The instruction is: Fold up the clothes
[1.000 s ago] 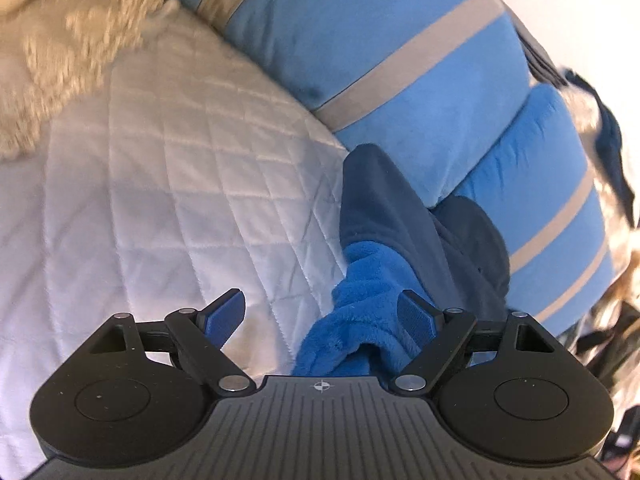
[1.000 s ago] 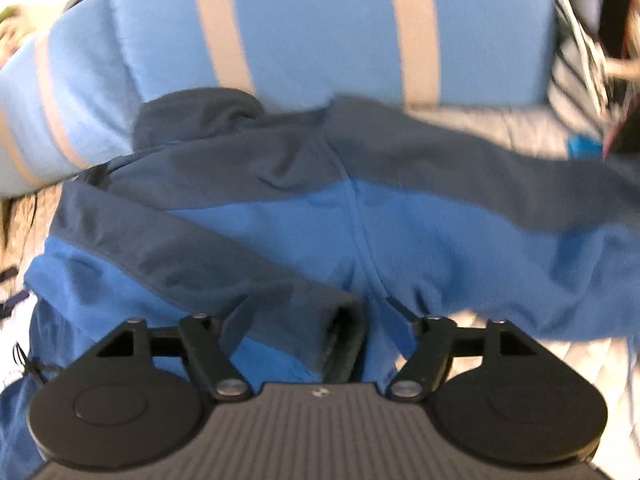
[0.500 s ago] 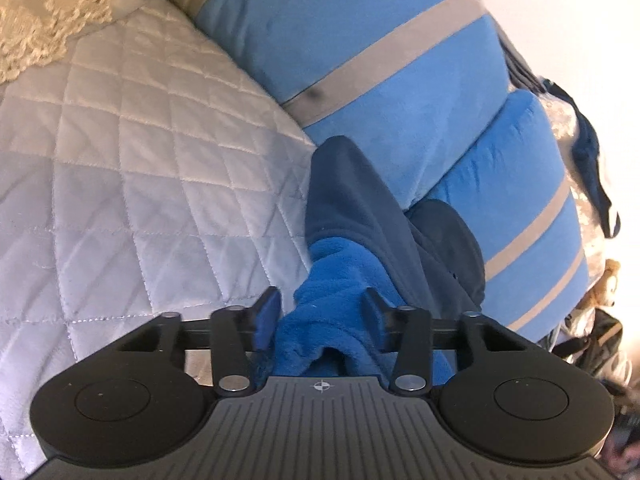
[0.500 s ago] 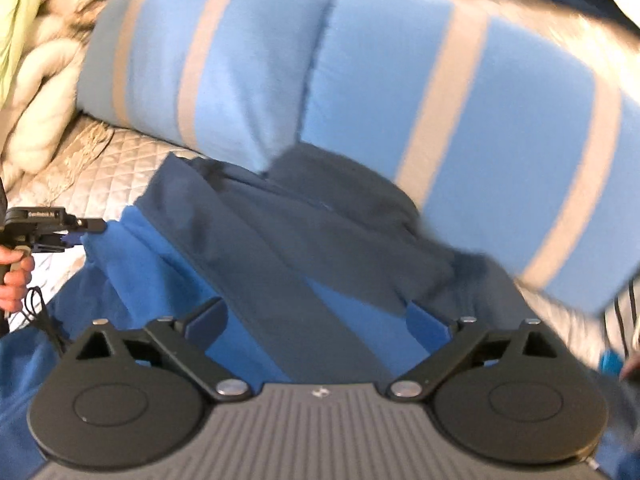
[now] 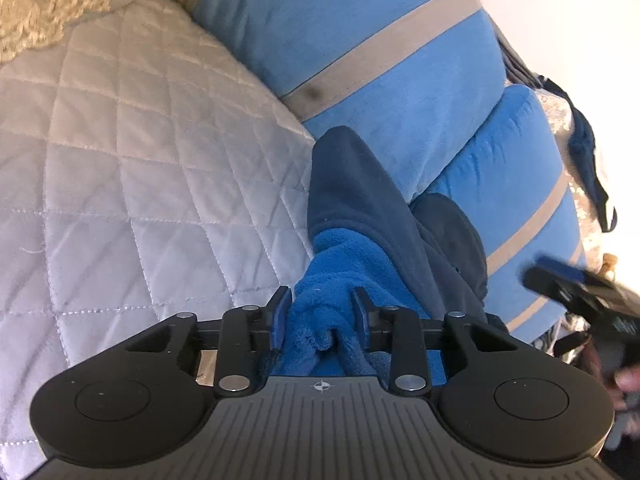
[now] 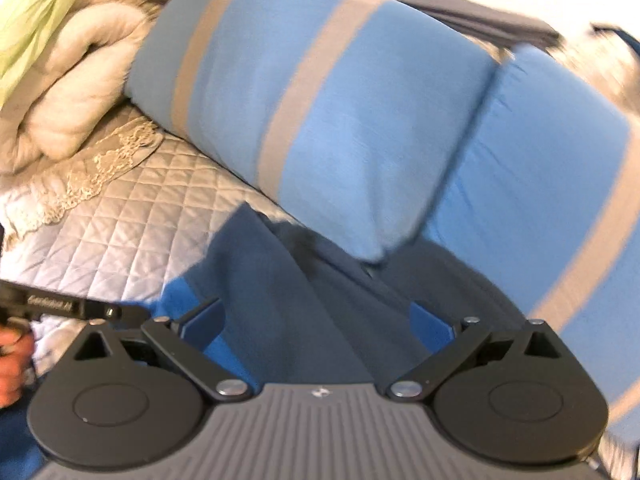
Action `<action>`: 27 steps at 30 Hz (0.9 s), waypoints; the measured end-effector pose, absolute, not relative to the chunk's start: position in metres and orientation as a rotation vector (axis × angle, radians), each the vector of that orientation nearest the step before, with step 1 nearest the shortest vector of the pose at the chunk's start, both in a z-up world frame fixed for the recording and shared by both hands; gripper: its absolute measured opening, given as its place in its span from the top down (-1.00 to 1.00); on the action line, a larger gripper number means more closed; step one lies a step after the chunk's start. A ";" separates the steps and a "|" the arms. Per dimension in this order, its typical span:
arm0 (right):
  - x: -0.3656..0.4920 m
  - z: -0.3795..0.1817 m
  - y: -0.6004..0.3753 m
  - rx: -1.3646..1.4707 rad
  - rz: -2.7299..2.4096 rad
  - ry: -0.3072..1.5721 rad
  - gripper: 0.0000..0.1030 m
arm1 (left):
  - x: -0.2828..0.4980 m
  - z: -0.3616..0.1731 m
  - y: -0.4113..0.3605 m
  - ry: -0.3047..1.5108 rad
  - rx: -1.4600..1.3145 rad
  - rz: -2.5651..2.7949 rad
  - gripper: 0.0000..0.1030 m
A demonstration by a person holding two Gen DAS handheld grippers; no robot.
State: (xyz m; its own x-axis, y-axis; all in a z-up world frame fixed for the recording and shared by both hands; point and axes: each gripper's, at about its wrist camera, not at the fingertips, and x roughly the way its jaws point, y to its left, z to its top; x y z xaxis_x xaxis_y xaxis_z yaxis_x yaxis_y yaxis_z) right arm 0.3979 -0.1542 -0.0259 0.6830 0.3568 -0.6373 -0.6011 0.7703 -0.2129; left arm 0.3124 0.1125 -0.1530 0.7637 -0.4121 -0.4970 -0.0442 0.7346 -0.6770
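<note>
A fleece garment [image 5: 360, 216] in bright blue and navy lies on the quilted bed against striped pillows. My left gripper [image 5: 320, 312] is shut on a bunched bright blue fold of it, with cloth squeezed between both pads. In the right wrist view the same garment [image 6: 280, 280] spreads navy and blue under my right gripper [image 6: 316, 320], whose jaws stand wide apart above the navy cloth, holding nothing. The right gripper [image 5: 576, 284] also shows blurred at the right edge of the left wrist view, and the left gripper's body [image 6: 60, 306] shows at the left edge of the right wrist view.
Two blue pillows with grey stripes [image 5: 360, 40] [image 6: 360, 120] lean behind the garment. A pale quilted bedspread [image 5: 120, 184] [image 6: 120, 232] covers the bed to the left. A cream fluffy blanket [image 6: 72, 80] and lace trim [image 5: 52, 8] lie at the far left. A hand [image 6: 12, 364] grips the left tool.
My left gripper went from open to shut on the bright blue fold. My right gripper let go of the navy cloth, opened wide and swung left along the pillows.
</note>
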 end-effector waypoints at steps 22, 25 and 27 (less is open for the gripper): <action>0.473 -0.097 -0.024 -0.462 0.569 0.594 -0.67 | 0.304 -0.142 0.092 0.638 -0.498 -0.178 0.41; 0.478 -0.099 -0.019 -0.467 0.551 0.603 -0.67 | 0.303 -0.141 0.093 0.638 -0.505 -0.179 0.41; 0.482 -0.100 -0.017 -0.468 0.542 0.609 -0.63 | 0.303 -0.141 0.092 0.637 -0.503 -0.177 0.41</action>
